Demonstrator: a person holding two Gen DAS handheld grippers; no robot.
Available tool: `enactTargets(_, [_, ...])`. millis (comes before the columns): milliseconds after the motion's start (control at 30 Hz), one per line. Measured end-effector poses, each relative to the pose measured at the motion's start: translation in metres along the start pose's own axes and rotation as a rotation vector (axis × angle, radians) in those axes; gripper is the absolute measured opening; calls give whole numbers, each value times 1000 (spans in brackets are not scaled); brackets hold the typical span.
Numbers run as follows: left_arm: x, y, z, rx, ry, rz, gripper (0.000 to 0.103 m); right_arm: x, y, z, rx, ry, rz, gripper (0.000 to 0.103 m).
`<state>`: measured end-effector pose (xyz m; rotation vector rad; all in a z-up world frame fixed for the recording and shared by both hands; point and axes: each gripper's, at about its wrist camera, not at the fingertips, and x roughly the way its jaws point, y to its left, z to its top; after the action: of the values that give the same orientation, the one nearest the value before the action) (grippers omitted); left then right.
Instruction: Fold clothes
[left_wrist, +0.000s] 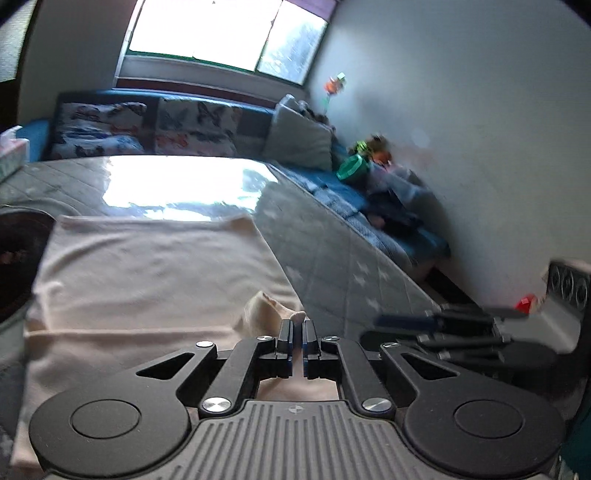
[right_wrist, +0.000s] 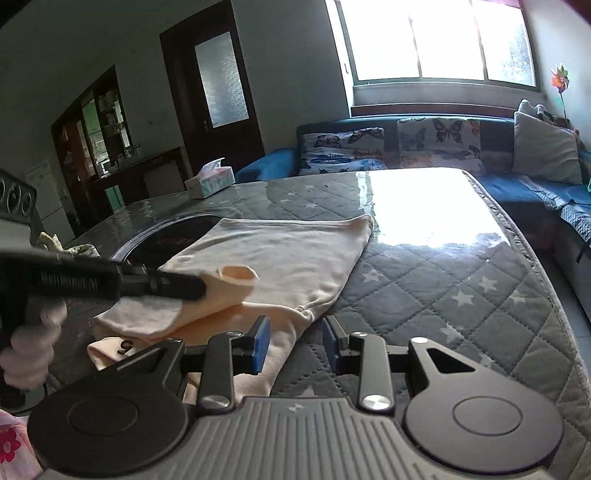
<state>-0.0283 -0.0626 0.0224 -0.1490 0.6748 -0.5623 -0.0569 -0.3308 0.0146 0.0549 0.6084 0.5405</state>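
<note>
A cream garment (left_wrist: 147, 269) lies flat on the quilted table cover (left_wrist: 332, 258). My left gripper (left_wrist: 297, 326) is shut on its sleeve (left_wrist: 267, 310), a scrap of cloth showing between the tips. In the right wrist view the left gripper (right_wrist: 197, 286) holds that sleeve (right_wrist: 236, 277) folded over the garment (right_wrist: 288, 251). My right gripper (right_wrist: 295, 334) stands open over the garment's near corner, blue pads (right_wrist: 263, 341) apart with nothing pressed between them. It appears blurred at the right of the left wrist view (left_wrist: 391, 319).
A dark round plate (right_wrist: 173, 236) lies partly under the garment. A tissue box (right_wrist: 210, 177) stands at the table's far left. A blue sofa (right_wrist: 535, 192) with butterfly cushions wraps the far and right sides. The table edge (right_wrist: 546, 277) curves along the right. A gloved hand (right_wrist: 33, 347) grips the left handle.
</note>
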Motion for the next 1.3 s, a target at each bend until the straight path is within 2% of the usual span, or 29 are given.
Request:
enactTargets(200, [-12, 11, -15, 37, 28, 5, 14, 10, 11, 3, -14, 18, 36, 31])
enactTargets(333, [-36, 32, -19, 55, 14, 71, 26, 19, 19, 6, -29, 35, 62, 31])
enactTargets(433, [-51, 55, -21, 68, -3, 167, 28, 26, 24, 8, -36, 49, 77, 31])
enactTargets(600, [-64, 99, -26, 3, 7, 343, 28, 41, 29, 7, -47, 91, 88, 31])
enactTargets(633, [-66, 105, -28, -7, 9, 359, 28, 43, 31, 6, -49, 99, 92, 31])
enactTargets(733, [-72, 117, -35, -47, 25, 350, 28, 48, 37, 5, -64, 122, 101, 31])
enactTargets(933, [-65, 124, -33, -49, 18, 321, 28, 57, 43, 5, -74, 153, 97, 30])
enactTargets(1000, [-58, 128, -30, -52, 22, 308, 26, 58, 43, 6, -73, 156, 90, 24])
enactTargets(1133, [-53, 134, -27, -57, 11, 287, 7, 58, 43, 7, -72, 156, 81, 9])
enactTargets(1300, [-67, 139, -28, -94, -25, 273, 5, 51, 49, 14, -66, 137, 117, 5])
